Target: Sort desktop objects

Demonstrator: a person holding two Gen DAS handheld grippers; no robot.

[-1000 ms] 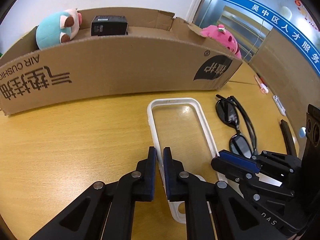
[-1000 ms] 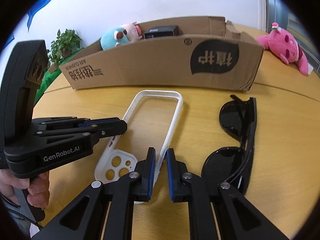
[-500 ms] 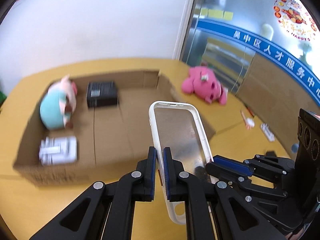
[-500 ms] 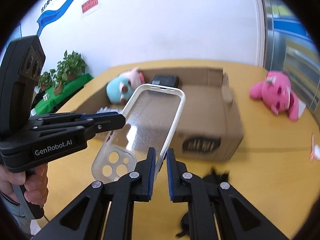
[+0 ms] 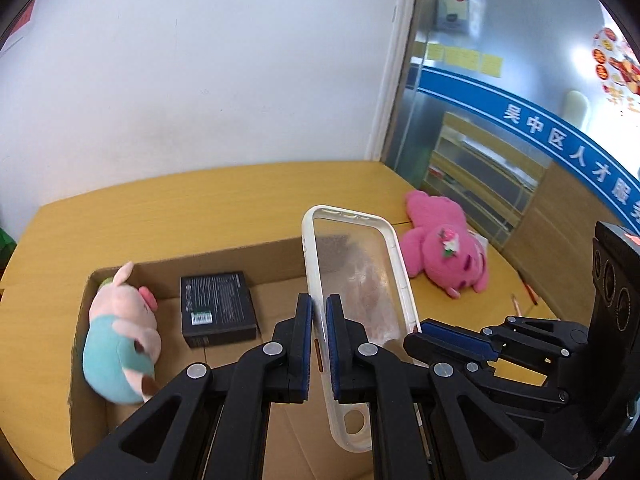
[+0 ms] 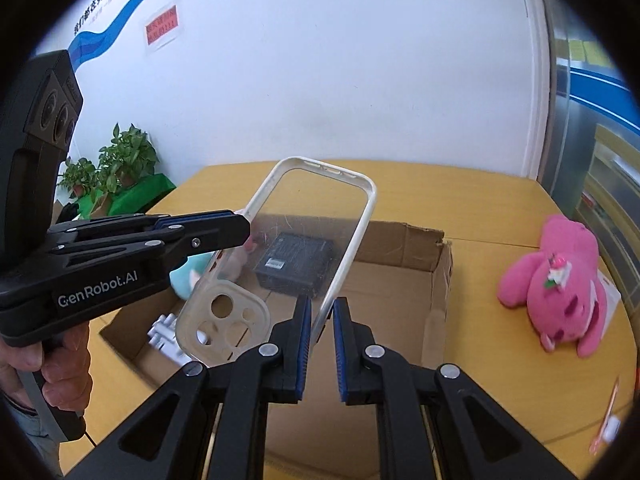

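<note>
A clear phone case (image 5: pixel 360 280) with a white rim hangs in the air over the open cardboard box (image 5: pixel 248 252). My left gripper (image 5: pixel 319 312) is shut on its left long edge. The right gripper (image 6: pixel 321 316) is shut on the opposite long edge of the phone case (image 6: pixel 304 232). Each gripper shows in the other's view: the right gripper (image 5: pixel 420 330) at the case's right rim, the left gripper (image 6: pixel 240 226) at its left rim. In the box lie a teal and pink plush pig (image 5: pixel 120 344), a black carton (image 5: pixel 216 308) and a white packet (image 6: pixel 168 336).
A pink plush toy (image 6: pixel 560 292) lies on the yellow table to the right of the cardboard box (image 6: pixel 440 280). A pen (image 6: pixel 608 416) lies near the table's right edge. Potted plants (image 6: pixel 116 168) stand beyond the table at the left. A person's hand (image 6: pixel 60 376) holds the left gripper's handle.
Both grippers have lifted the phone case off the table and carried it forward over the box. The sunglasses beside it have dropped out of view. The box's inside now shows from above.
</note>
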